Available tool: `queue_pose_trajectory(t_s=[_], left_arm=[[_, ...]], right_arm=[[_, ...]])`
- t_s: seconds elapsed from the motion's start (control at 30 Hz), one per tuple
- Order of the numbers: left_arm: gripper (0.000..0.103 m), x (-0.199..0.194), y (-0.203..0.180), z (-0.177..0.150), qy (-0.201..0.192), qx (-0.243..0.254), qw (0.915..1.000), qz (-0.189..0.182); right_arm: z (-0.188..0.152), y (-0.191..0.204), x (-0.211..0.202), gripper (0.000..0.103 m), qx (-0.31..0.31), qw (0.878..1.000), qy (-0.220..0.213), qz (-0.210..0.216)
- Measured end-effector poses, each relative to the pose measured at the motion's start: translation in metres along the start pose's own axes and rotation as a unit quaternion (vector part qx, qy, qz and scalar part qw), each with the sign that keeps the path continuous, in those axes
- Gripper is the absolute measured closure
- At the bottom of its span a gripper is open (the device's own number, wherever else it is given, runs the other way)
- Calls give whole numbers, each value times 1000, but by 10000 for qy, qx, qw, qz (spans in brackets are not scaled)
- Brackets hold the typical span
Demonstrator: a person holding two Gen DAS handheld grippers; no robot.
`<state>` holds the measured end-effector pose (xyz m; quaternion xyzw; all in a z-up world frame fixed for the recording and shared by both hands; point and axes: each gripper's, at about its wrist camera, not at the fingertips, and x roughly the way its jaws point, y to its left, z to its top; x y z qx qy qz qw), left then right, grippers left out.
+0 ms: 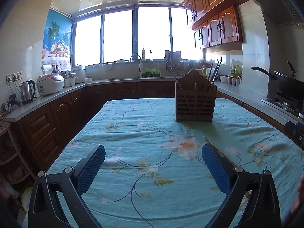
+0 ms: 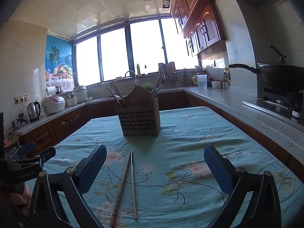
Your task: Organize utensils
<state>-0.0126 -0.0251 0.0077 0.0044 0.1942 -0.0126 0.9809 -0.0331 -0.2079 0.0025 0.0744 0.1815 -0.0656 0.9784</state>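
2 chopsticks are found lying loose on the tablecloth (image 2: 190, 133): a wooden chopstick (image 2: 121, 188) and a metal chopstick (image 2: 133, 184). In the right wrist view they lie side by side, tips nearly touching at 12 o'clock and handle ends spread slightly toward 6 o'clock. Their long axis runs roughly along the line of the fingers, pointing toward the holder (image 2: 139, 117).

The holder is seen upright on the cloth at 12 o'clock from the right gripper (image 2: 154, 168), well apart from the loose pair. It is already stocked with several utensils.

The right gripper is spread wide and holds nothing. The pair lies between its fingers, offset toward the left finger, at about 11 o'clock from the midpoint. Contact with the cloth cannot be judged.

The left gripper (image 1: 153, 168) is likewise spread wide and empty. In its view only the end of 1 chopstick (image 1: 218, 150) is visible, beside and partly hidden behind its right finger, at about 2 o'clock. The holder (image 1: 195, 102) stands at 1 o'clock from it.

The right gripper is judged the nearer and better aligned. Because the sticks lie parallel to the fingers, a turn of the wrist or a small shift left is judged necessary before closing.
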Motion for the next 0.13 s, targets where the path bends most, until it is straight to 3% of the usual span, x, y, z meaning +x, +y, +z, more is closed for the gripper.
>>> queue_pose_trajectory(t_s=[0.13], left_arm=[[1,7,-2,4,161,5,9999,-61]], right_arm=[[-1,-4,11,0,71,9997,218,-49]])
